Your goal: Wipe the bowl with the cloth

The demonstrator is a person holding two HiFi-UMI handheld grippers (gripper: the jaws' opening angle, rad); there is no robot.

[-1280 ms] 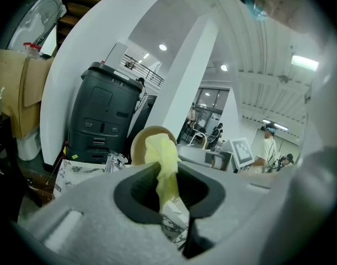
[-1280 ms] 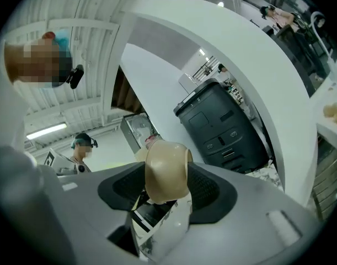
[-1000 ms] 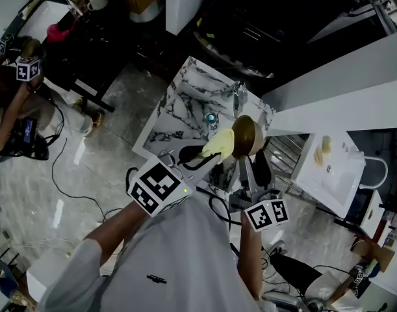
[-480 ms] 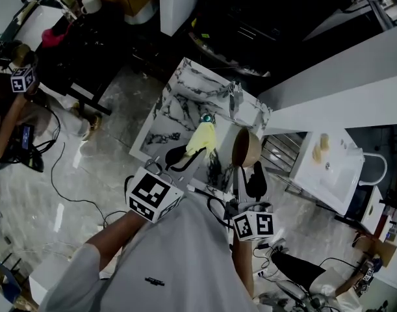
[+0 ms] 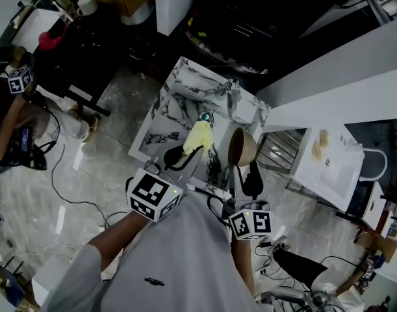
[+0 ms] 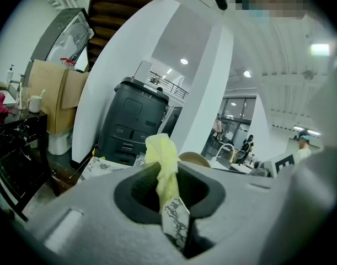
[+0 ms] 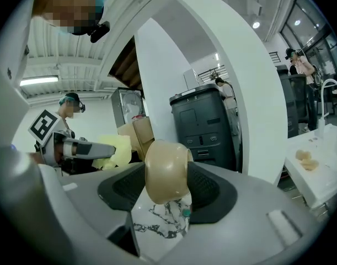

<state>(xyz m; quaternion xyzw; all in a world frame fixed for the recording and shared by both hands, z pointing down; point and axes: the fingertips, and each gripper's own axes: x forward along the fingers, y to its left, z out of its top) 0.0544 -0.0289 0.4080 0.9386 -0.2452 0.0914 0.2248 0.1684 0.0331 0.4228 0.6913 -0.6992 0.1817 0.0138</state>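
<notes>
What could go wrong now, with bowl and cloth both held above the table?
The bowl sits edge-on in the right gripper; a push from the cloth might make it slip and fall onto the table. The left gripper pinches only a thin fold of cloth, which may pull out during wiping.

Head view: dim overall, upper middle nearly black. Floor (image 5: pixel 101 142) gives pale glare; marble counter (image 5: pixel 179 103) & white sink unit (image 5: pixel 334 168) are brightest. Slightly soft, no hard shadows.

Both gripper views: strong fisheye, walls bow, black vignette at corners.

Left gripper view: ceiling spots (image 6: pixel 183 61) & panel light (image 6: pixel 320 49) blown out. Cloth (image 6: pixel 164 153) evenly lit, fairly sharp; grey foreground soft.

Right gripper view: bowl (image 7: pixel 165 170) w/ soft sheen, strip light (image 7: pixel 38 81) glaring.
</notes>
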